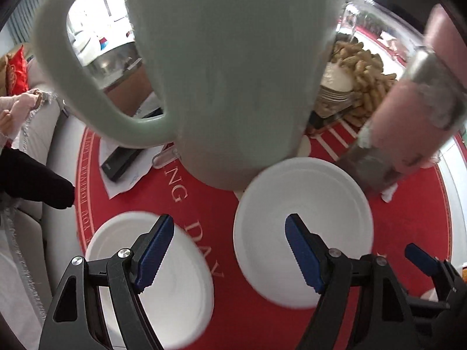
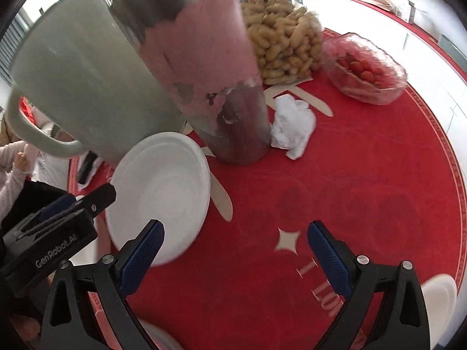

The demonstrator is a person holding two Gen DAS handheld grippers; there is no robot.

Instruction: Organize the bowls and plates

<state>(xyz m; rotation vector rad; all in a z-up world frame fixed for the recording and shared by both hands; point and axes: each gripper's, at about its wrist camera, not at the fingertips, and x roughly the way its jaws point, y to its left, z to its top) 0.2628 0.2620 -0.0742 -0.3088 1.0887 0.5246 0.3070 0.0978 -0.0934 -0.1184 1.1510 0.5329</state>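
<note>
Two white plates lie on the red tablecloth point(image 1: 204, 204). In the left wrist view one plate point(image 1: 303, 227) is under my right finger and another plate point(image 1: 163, 280) is under my left finger. My left gripper point(image 1: 230, 250) is open and empty above them. In the right wrist view the first plate point(image 2: 163, 201) lies left of centre, and my right gripper point(image 2: 233, 256) is open and empty over bare cloth. A third white plate point(image 2: 437, 303) peeks in at the lower right. The left gripper's body point(image 2: 49, 233) shows at the left edge.
A pale green mug point(image 1: 227, 67) and a pink-and-steel bottle point(image 1: 408, 116) stand close behind the plates. Behind them are a bag of peanuts point(image 2: 280, 38), a crumpled tissue point(image 2: 292, 128) and a glass bowl of tomatoes point(image 2: 364, 70). A black remote point(image 1: 119, 163) lies on paper at left.
</note>
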